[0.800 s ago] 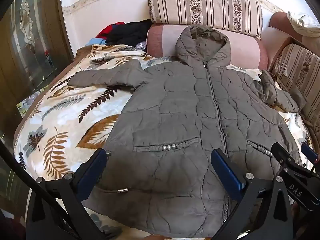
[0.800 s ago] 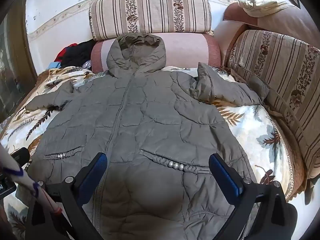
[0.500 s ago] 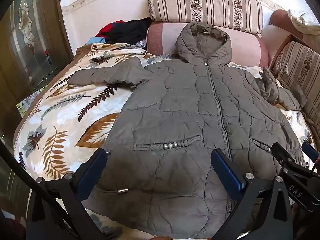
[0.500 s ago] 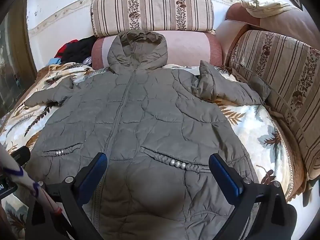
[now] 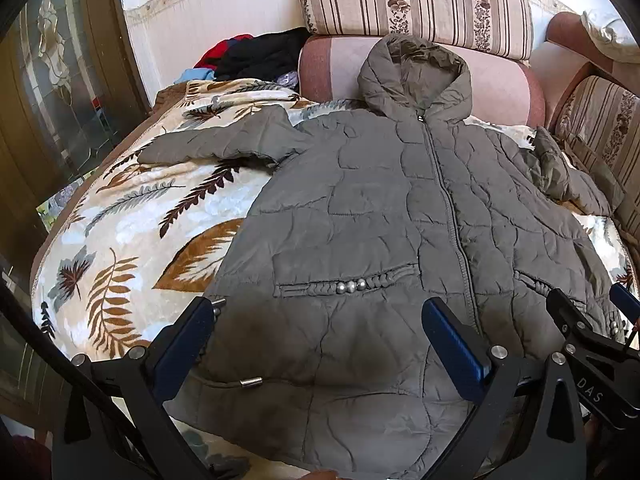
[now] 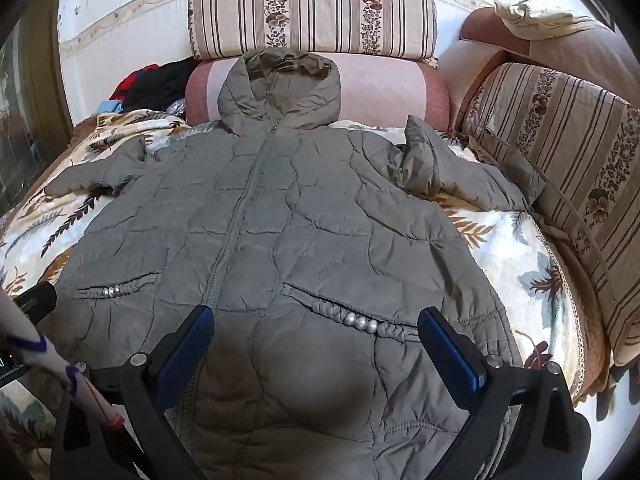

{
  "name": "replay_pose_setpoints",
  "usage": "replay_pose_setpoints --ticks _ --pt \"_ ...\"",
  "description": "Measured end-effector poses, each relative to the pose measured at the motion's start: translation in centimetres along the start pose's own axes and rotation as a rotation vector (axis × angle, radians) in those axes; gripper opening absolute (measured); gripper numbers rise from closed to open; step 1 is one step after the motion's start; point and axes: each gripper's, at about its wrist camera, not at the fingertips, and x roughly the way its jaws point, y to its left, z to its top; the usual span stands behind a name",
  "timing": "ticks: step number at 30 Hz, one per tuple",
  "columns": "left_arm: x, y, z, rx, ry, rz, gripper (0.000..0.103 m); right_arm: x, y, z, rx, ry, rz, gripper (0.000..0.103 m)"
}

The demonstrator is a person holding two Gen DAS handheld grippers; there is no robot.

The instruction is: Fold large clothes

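A large grey-green quilted hooded jacket [image 5: 380, 240] [image 6: 288, 240] lies face up and zipped on a leaf-patterned blanket [image 5: 132, 232] [image 6: 516, 248]. Its hood rests against a pink bolster, and both sleeves spread outward. My left gripper [image 5: 320, 320] hovers open over the jacket's lower left part, with nothing between its blue pads. Over the lower right part, near the beaded pocket [image 6: 360, 322], my right gripper [image 6: 316, 332] hangs open and empty. The right gripper's body [image 5: 588, 340] shows at the left view's right edge.
Striped cushions [image 6: 316, 8] [image 6: 568, 152] line the back and right of the sofa bed. A heap of dark and red clothes [image 5: 256, 56] sits at the back left. A glass-panelled door [image 5: 52, 92] stands at the left. The mattress edge drops off at the left.
Both views have crept slightly forward and down over the jacket, which looks a little larger. The jacket has not moved and both grippers stay open.
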Motion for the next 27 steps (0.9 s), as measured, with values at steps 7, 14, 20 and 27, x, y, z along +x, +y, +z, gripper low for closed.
replay_pose_setpoints --ticks 7,14,20,27 --pt "0.4 0.1 -0.2 -0.002 0.012 0.002 0.103 0.4 0.2 -0.3 -0.011 0.006 -0.002 0.103" --pt "0.9 0.3 -0.3 -0.008 0.026 -0.003 0.103 0.5 0.3 -0.4 -0.015 0.010 -0.006 0.103" --pt "1.0 0.3 -0.5 -0.010 0.034 -0.007 0.103 0.6 0.4 -0.5 -0.015 0.011 -0.005 0.103" --pt "1.2 0.4 -0.6 -0.013 0.039 -0.009 0.103 0.6 0.4 -0.6 -0.016 0.013 -0.005 0.103"
